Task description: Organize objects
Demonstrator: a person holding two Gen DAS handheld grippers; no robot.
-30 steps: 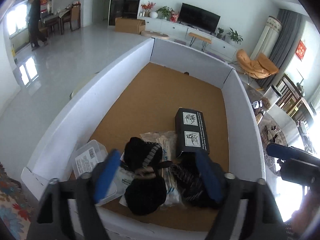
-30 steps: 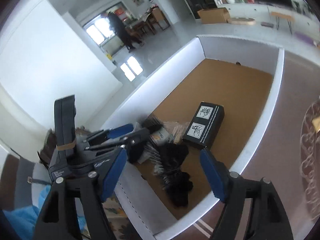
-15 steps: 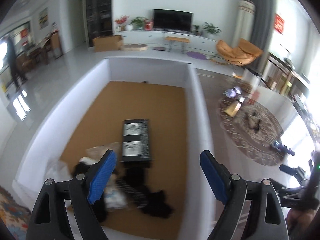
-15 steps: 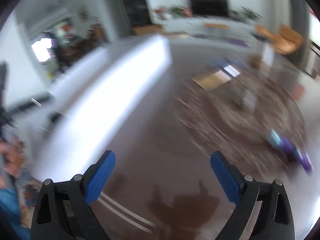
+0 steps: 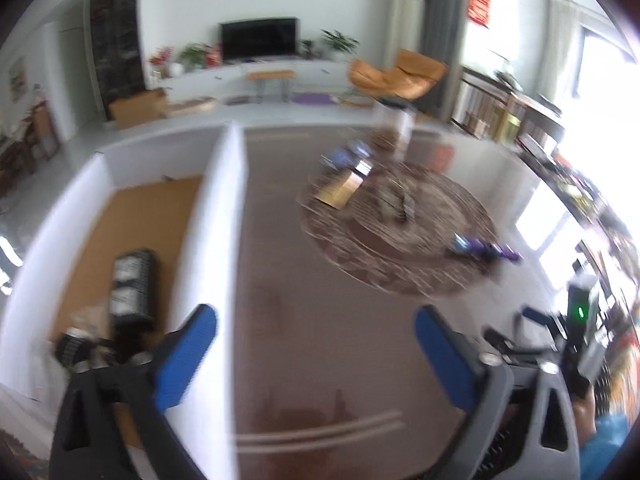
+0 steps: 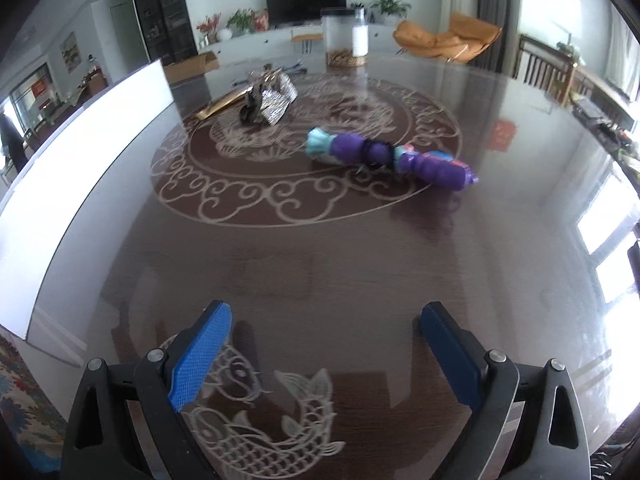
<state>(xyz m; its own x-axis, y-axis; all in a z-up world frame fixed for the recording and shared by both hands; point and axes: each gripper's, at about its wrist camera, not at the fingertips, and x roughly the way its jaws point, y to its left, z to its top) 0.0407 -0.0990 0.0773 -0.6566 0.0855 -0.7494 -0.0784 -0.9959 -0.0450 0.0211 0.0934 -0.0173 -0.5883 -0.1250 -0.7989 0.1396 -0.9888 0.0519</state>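
Observation:
My left gripper [image 5: 316, 344] hangs over the dark table [image 5: 320, 288] just right of the white-walled box [image 5: 216, 220]; its jaws are opening with nothing between them. Inside the box lie a black carton [image 5: 132, 280] and a blurred dark pile [image 5: 88, 348]. My right gripper [image 6: 326, 344] is open and empty, low over the table [image 6: 320, 264]. Ahead of it lies a purple and teal rolled bundle [image 6: 384, 156]. Further back are a crinkled silver packet [image 6: 276, 98], a gold packet [image 6: 220, 106] and a small dark object [image 6: 250, 114].
The box's white wall [image 6: 80, 152] runs along the table's left side. A clear jar [image 6: 338, 40] and a white bottle [image 6: 360, 36] stand at the far edge. The other gripper's black body with a green light [image 5: 580, 312] shows at the right of the left wrist view.
My left gripper swung right, from above the pile in the box to over the table, and its jaws spread wider. My right gripper swung from the box to the table and sank lower.

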